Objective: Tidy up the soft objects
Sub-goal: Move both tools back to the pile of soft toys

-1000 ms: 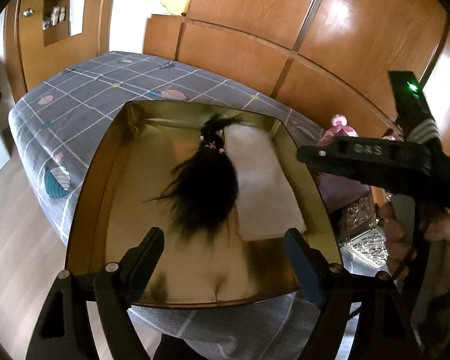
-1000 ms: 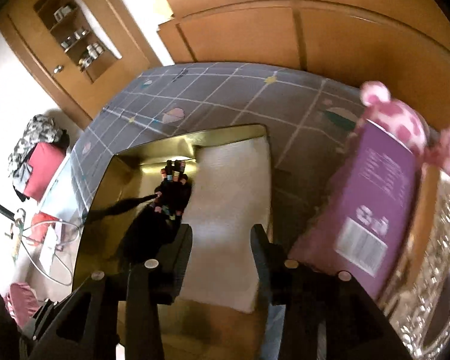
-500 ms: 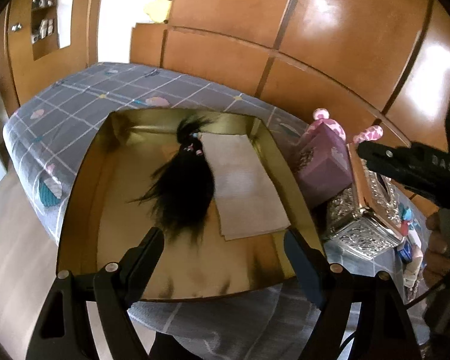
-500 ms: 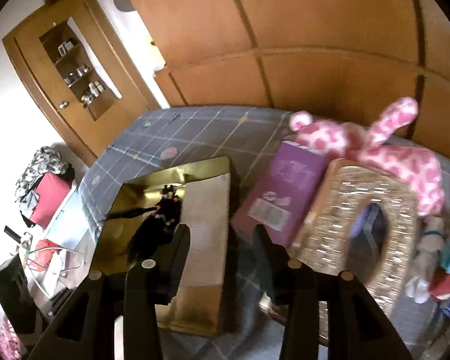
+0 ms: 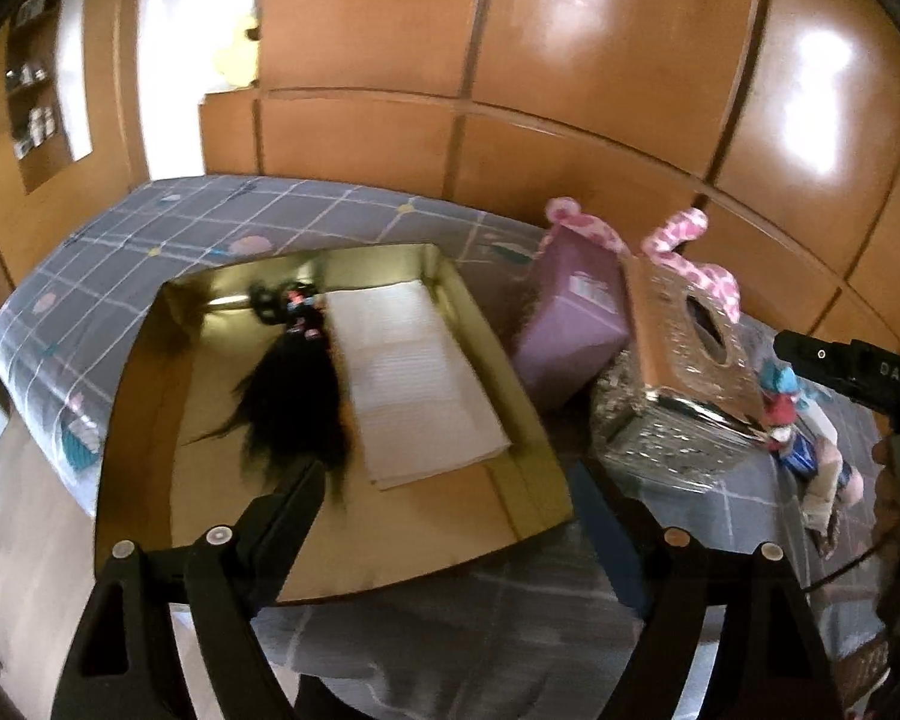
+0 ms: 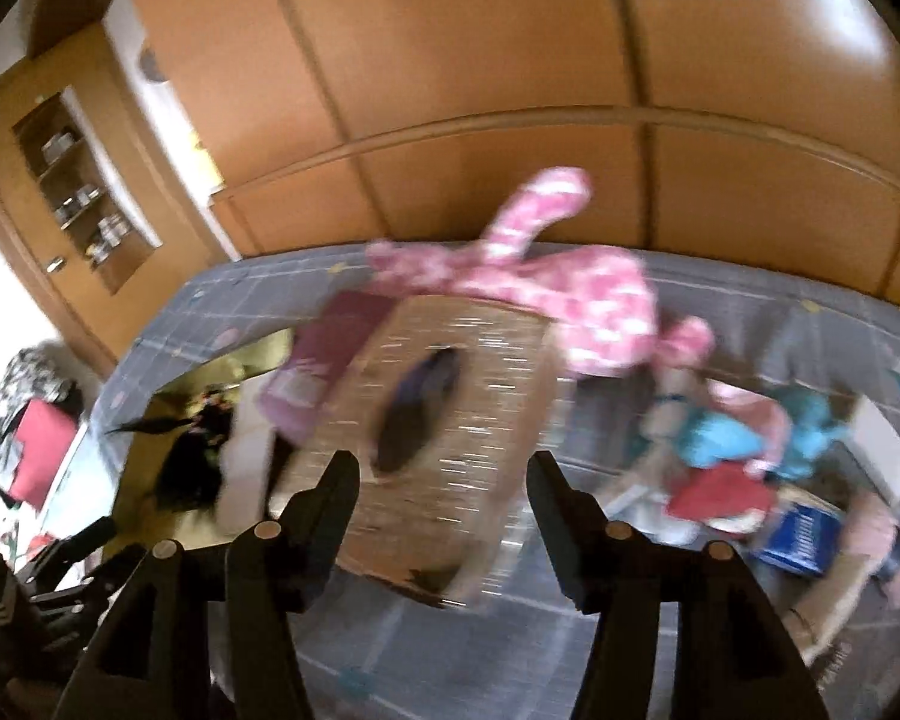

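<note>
Meanwhile your right gripper had swung from the gold tray to above the glittery tissue box, jaws just widened, empty. Your left gripper hung spread, empty, the black hairpiece still in the tray; the pink plush lay beyond.

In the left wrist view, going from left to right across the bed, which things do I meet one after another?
black hairpiece → white folded cloth → purple box → glittery tissue box → small pile of toys

One gold tray, one black hairpiece, one white cloth, one purple box, one glittery tissue box, one pink plush
</note>
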